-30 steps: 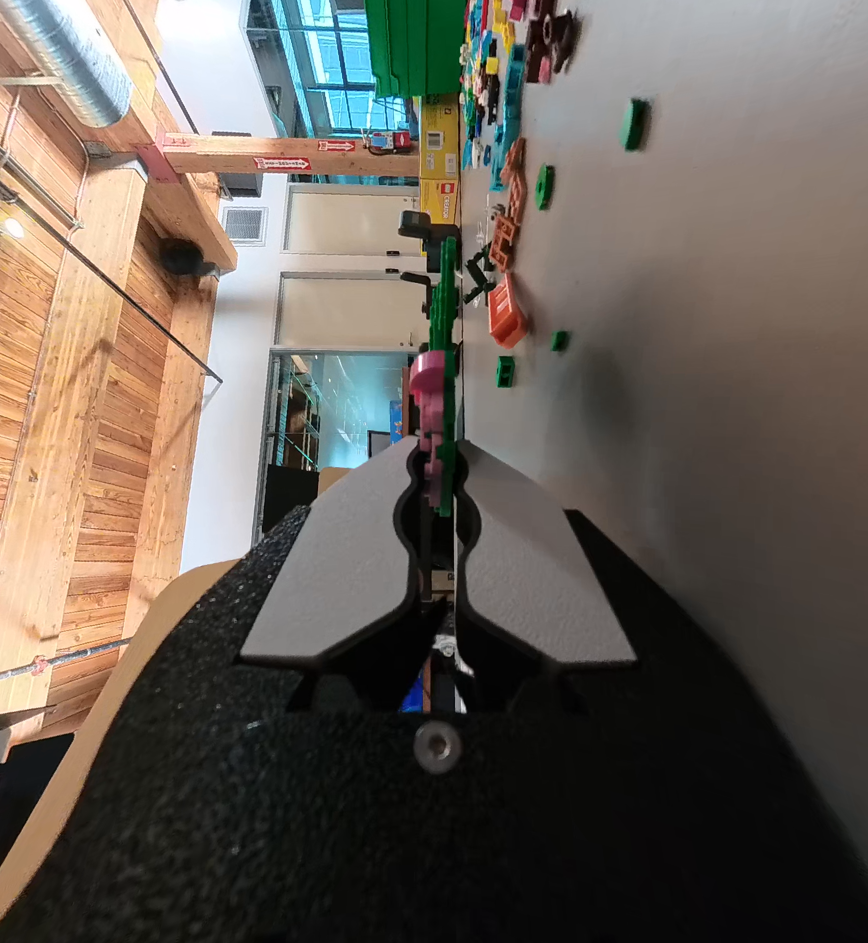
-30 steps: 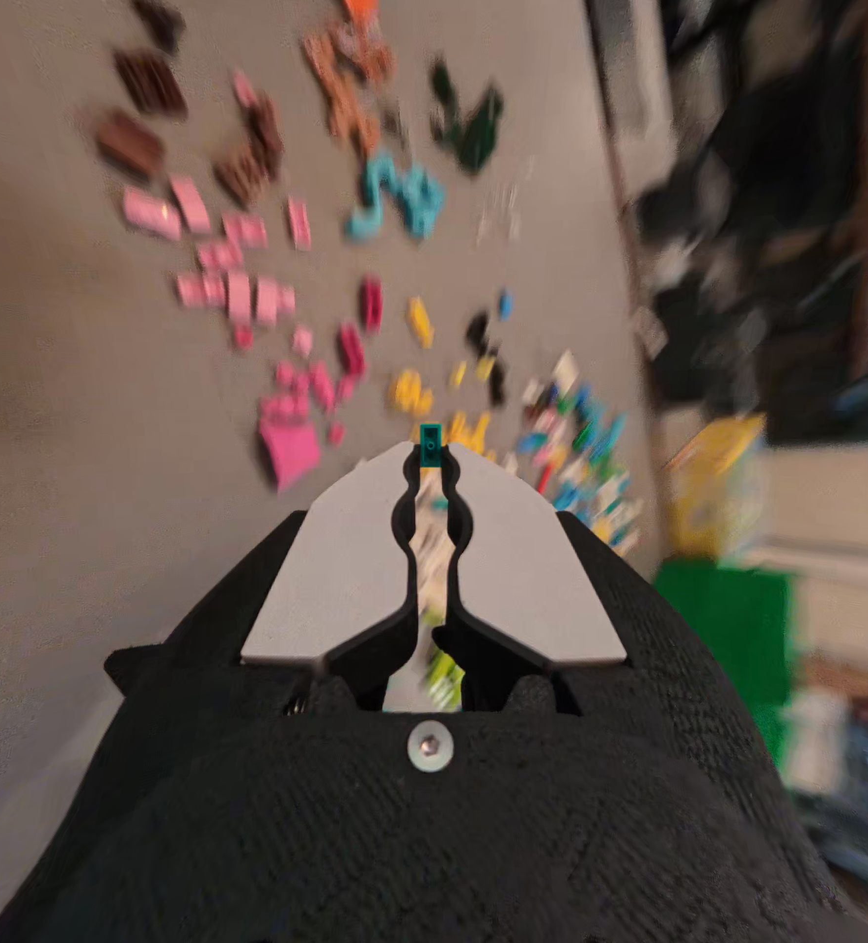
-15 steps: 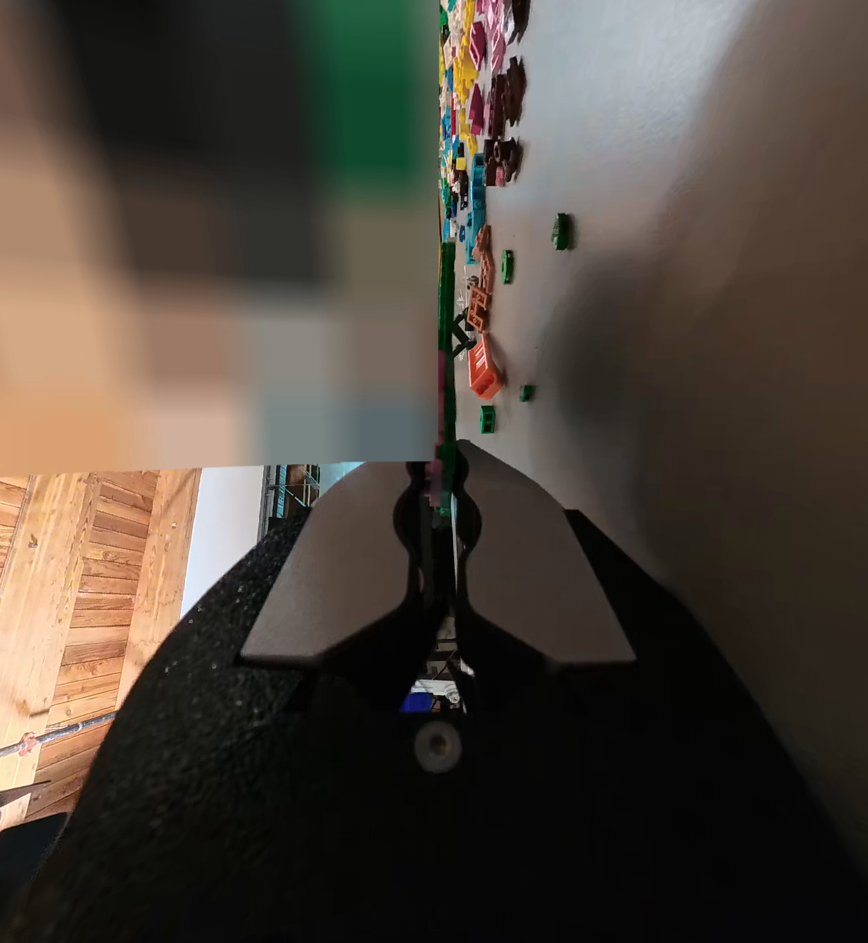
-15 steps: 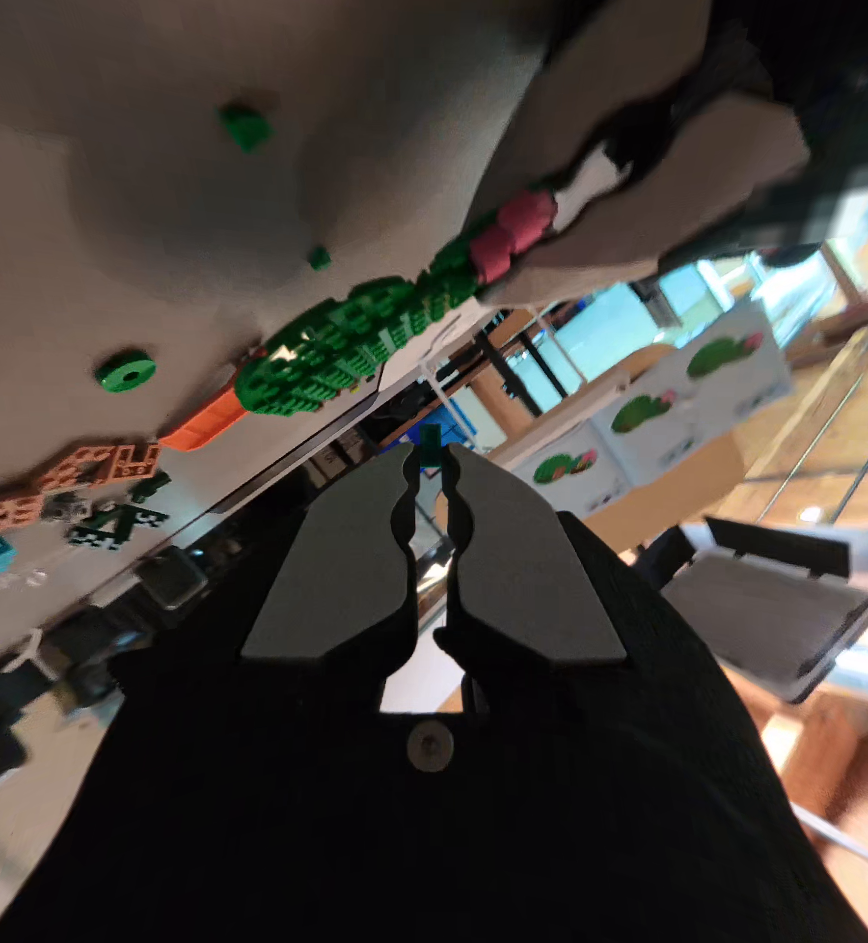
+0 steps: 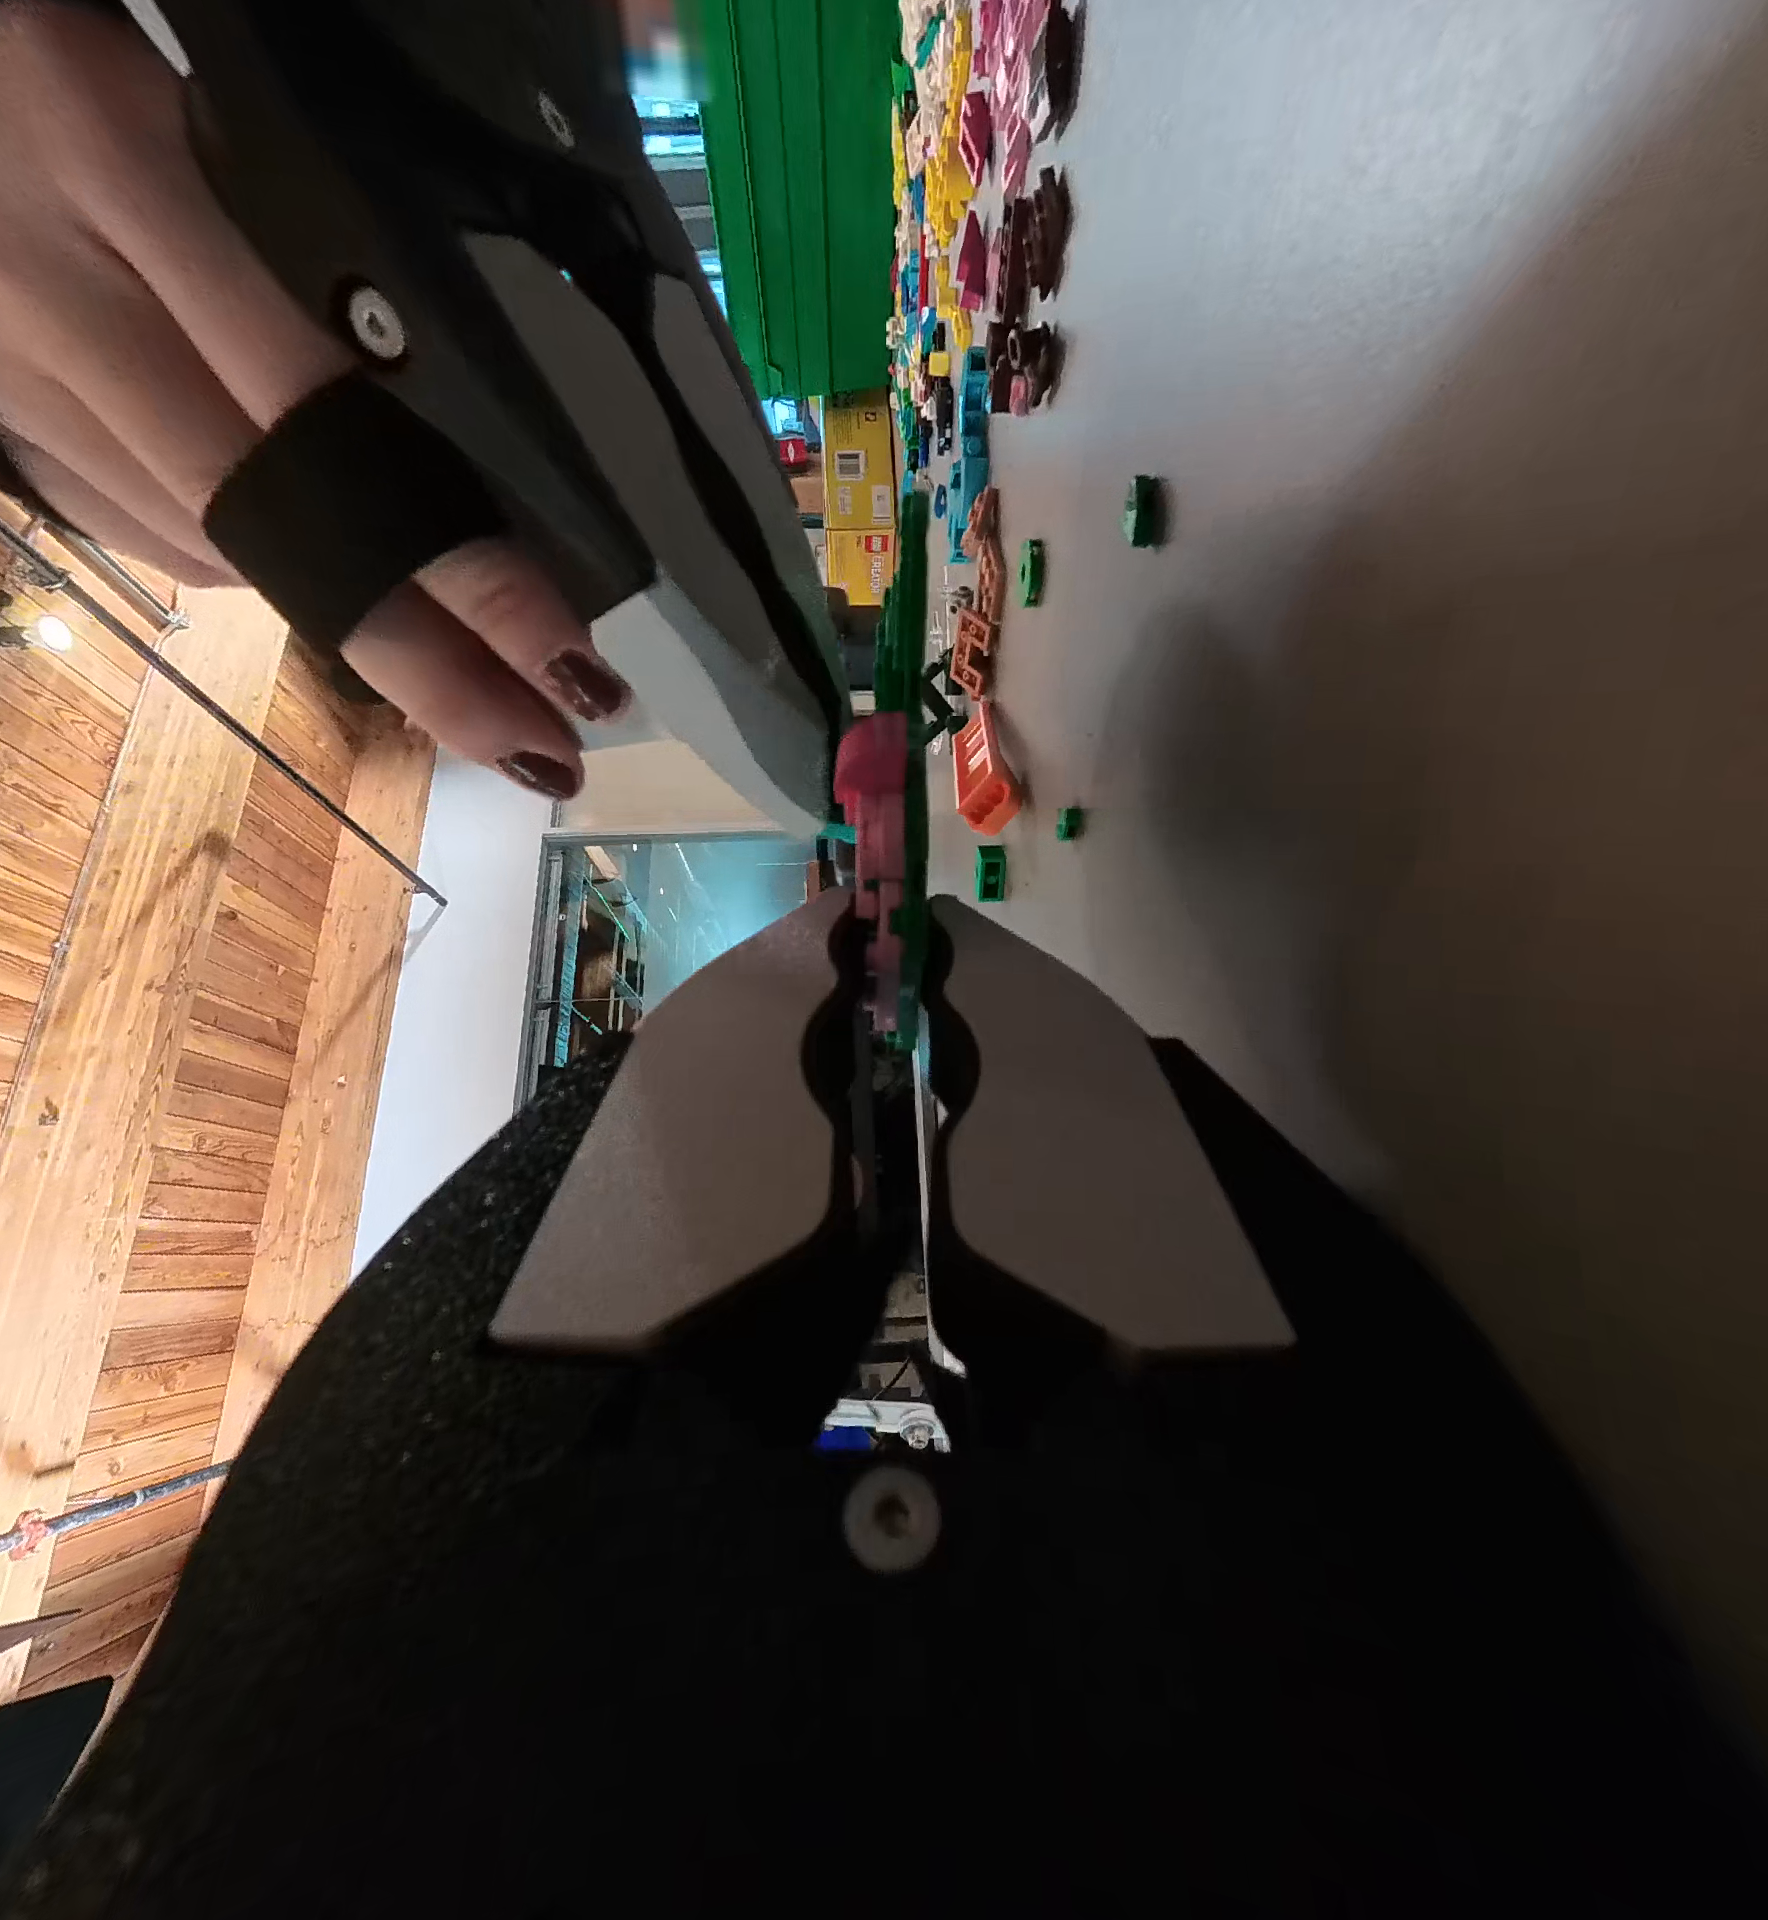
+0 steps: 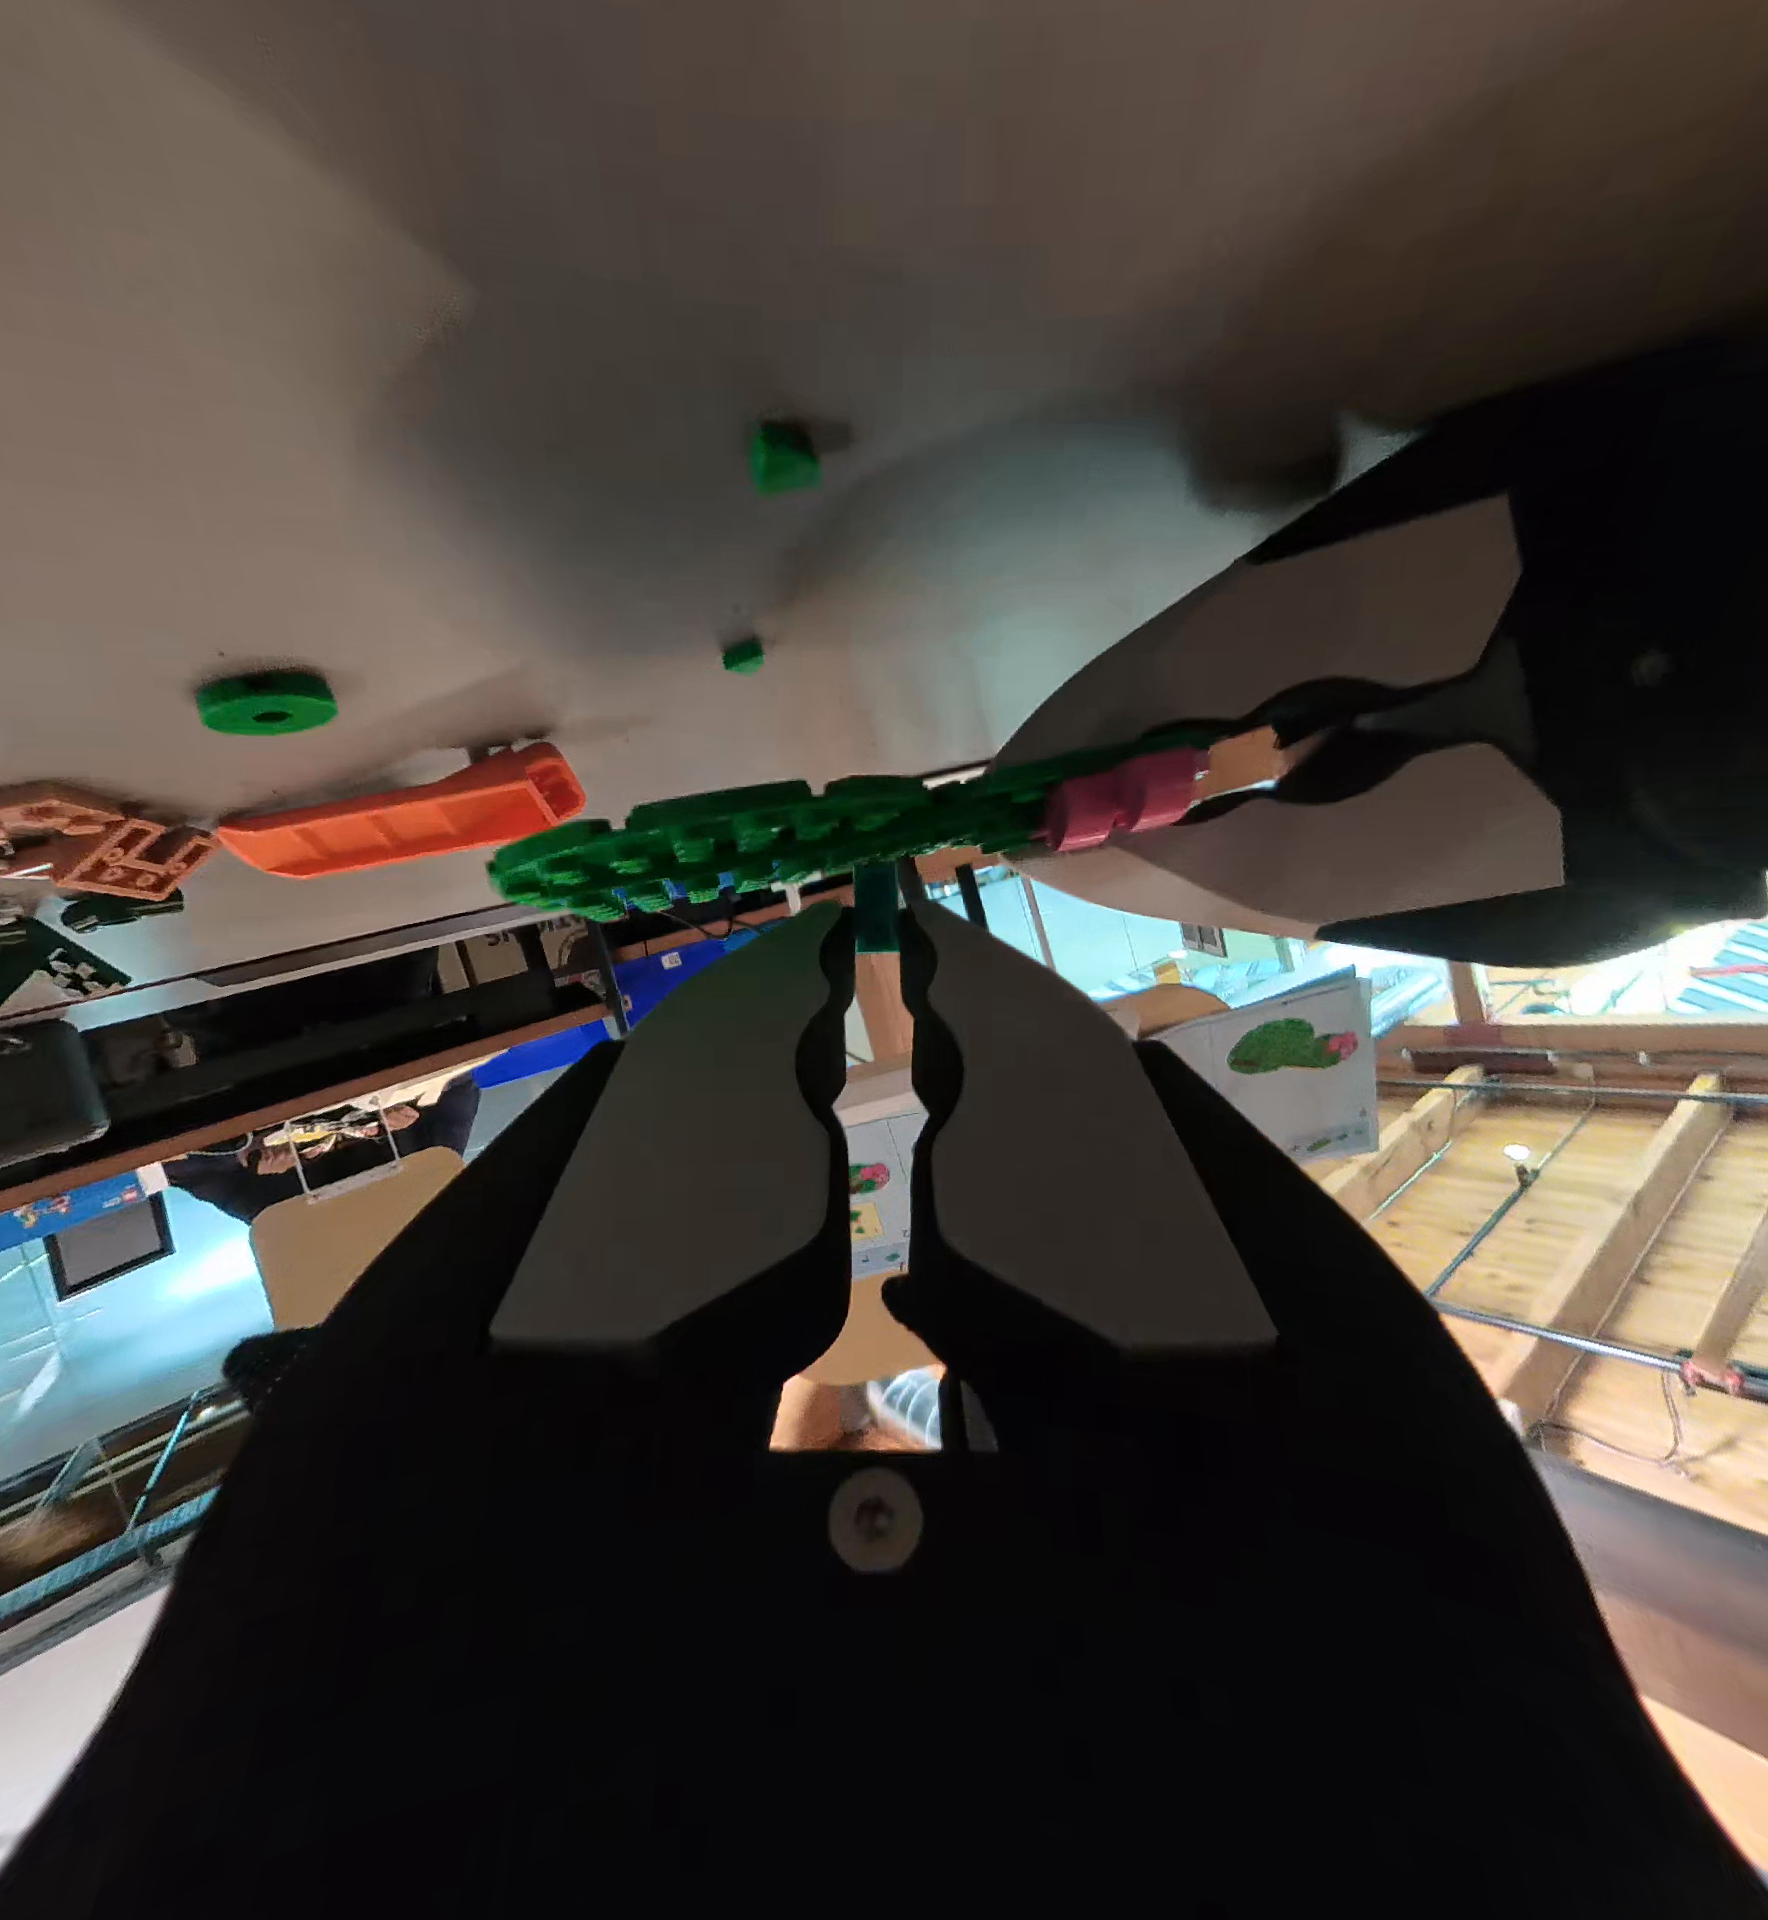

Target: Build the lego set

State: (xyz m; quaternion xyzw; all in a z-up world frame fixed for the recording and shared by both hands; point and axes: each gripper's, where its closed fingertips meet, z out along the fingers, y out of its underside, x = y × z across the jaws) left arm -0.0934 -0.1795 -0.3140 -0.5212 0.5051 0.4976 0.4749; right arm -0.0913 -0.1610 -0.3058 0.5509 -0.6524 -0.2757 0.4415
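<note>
Left gripper (image 5: 892, 914), own wrist view: fingers clamped narrow on the green-and-pink lego assembly (image 5: 885, 883), seen edge-on, so its shape is hard to read here. From the right wrist view the same assembly (image 6: 755, 836) shows as a flat green studded plate w/ pink bricks (image 6: 1119, 805) at the held end, lifted clear of the grey table (image 6: 651, 260); left gripper (image 6: 1244, 774) enters at right, body cut off by frame edge.

Right gripper (image 6: 875, 920): fingers nearly together, pinching a small teal piece (image 6: 875, 914) at the tips, just beside the plate's lower face; whether piece and plate touch cannot be told. In the left wrist view this gripper (image 5: 818, 800) comes in from upper left w/ the person's hand (image 5: 236, 343) on it, hand cut off at the frame edge; teal piece (image 5: 838, 831) barely visible.

Loose parts on table: orange piece (image 6: 402, 821), green round piece (image 6: 267, 707), far multicolour pile (image 5: 973, 208), blurred. Yellow boxes (image 5: 859, 488) and a propped instruction sheet (image 6: 1275, 1070) carry print; too small or not given here.
</note>
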